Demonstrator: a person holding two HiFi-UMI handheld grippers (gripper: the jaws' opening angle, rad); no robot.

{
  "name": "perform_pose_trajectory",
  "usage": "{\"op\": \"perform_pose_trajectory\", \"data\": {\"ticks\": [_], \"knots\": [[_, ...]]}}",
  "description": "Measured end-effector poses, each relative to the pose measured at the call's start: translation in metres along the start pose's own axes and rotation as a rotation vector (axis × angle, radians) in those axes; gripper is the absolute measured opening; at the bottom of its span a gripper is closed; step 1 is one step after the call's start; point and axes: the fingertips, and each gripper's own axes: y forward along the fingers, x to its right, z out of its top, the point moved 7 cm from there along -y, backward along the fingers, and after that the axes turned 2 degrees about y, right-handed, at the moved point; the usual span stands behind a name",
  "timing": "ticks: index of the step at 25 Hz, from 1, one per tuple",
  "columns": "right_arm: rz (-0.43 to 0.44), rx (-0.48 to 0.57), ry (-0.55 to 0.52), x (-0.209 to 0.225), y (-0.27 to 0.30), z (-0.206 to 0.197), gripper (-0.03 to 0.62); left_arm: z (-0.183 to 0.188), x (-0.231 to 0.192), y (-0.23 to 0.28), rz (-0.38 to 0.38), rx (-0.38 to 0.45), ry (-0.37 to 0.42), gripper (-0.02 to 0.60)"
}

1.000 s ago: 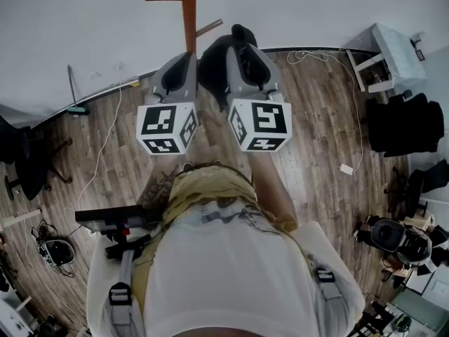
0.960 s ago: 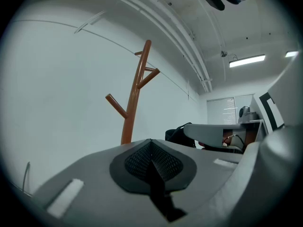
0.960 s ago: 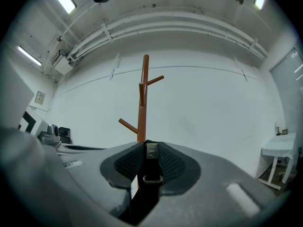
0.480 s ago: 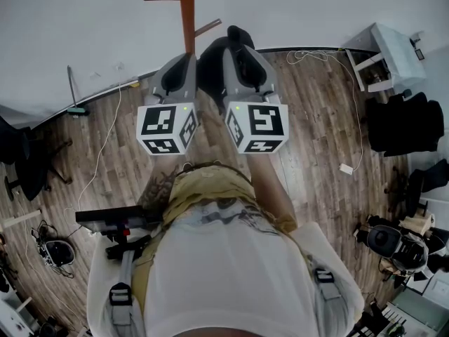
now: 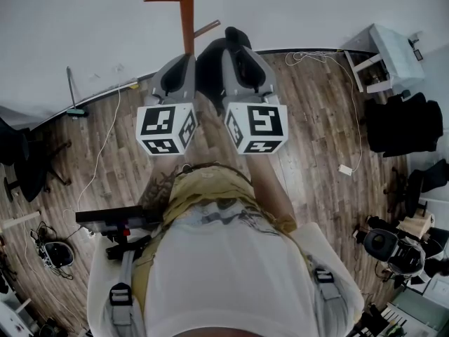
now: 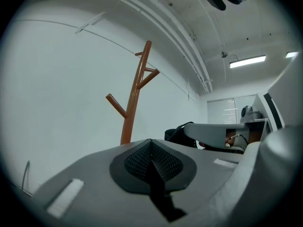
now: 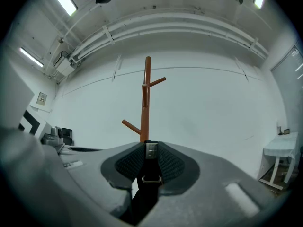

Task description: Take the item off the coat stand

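The brown wooden coat stand (image 5: 186, 12) rises against the white wall, and its pegs (image 7: 132, 126) are bare. My right gripper (image 5: 235, 48) is held level in front of it, shut on the black strap (image 7: 150, 167) of a black bag (image 5: 210, 58). A metal ring on the strap sits between the pads. Its jaws have just been closing a little on that strap. My left gripper (image 5: 179, 60) is level beside it, pads (image 6: 142, 157) together with nothing in them. In the left gripper view the bag (image 6: 182, 131) hangs beyond the right gripper, clear of the stand (image 6: 135, 93).
A white side table (image 5: 393, 48) and black chairs (image 5: 403, 125) stand at the right on the wooden floor. A long-handled tool (image 5: 74, 90) leans at the left wall, with a black chair (image 5: 28, 167) and cables nearby. The person's body fills the lower middle.
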Motion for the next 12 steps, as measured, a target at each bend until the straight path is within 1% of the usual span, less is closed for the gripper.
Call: {"op": "perform_pose_trajectory", "data": {"ticks": [12], "knots": [[-0.006, -0.005, 0.011, 0.0023, -0.0012, -0.0031, 0.086, -0.0035, 0.0010, 0.0009, -0.005, -0.008, -0.007, 0.002]]}}
